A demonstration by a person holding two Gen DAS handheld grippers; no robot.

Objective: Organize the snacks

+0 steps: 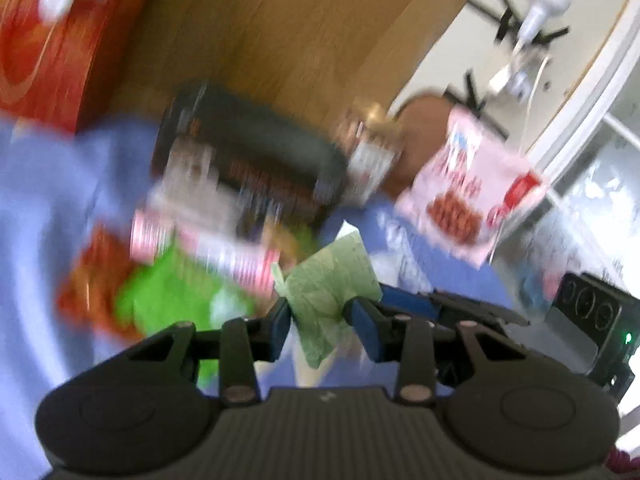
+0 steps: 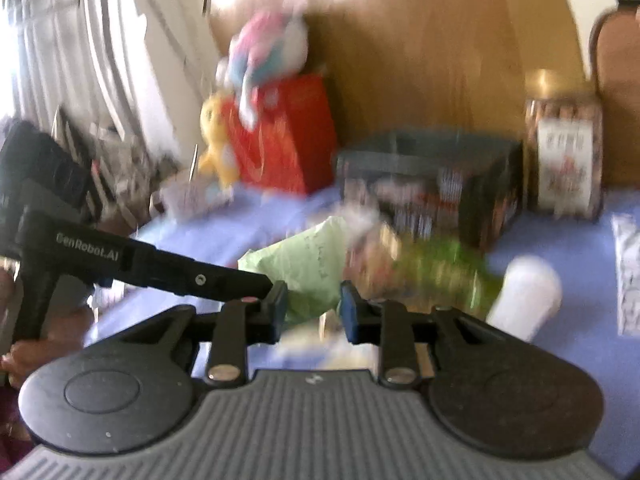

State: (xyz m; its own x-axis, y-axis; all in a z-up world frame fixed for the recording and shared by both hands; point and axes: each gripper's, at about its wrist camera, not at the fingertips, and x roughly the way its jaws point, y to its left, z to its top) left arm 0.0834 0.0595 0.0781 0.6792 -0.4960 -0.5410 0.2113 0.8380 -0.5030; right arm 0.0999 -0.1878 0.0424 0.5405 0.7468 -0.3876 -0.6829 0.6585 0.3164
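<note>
Both views are blurred by motion. My left gripper (image 1: 320, 316) is shut on a pale green snack packet (image 1: 328, 292) and holds it above the blue cloth (image 1: 48, 200). The same packet shows in the right wrist view (image 2: 300, 264), with the left gripper's black finger touching it. My right gripper (image 2: 313, 306) has its jaws apart, just in front of that packet, with nothing clamped. A dark storage basket (image 1: 256, 148) (image 2: 432, 184) with packets in it stands behind. A bright green bag (image 1: 168, 296) (image 2: 444, 268) and a pink-and-white packet (image 1: 208, 248) lie before it.
A red box (image 1: 52, 48) (image 2: 288, 136) stands at the back by a wooden wall. A jar (image 2: 564, 152) (image 1: 372, 148) stands right of the basket. A pink snack bag (image 1: 468, 192) lies at the right. A white cylinder (image 2: 524, 300) and plush toys (image 2: 264, 48) are nearby.
</note>
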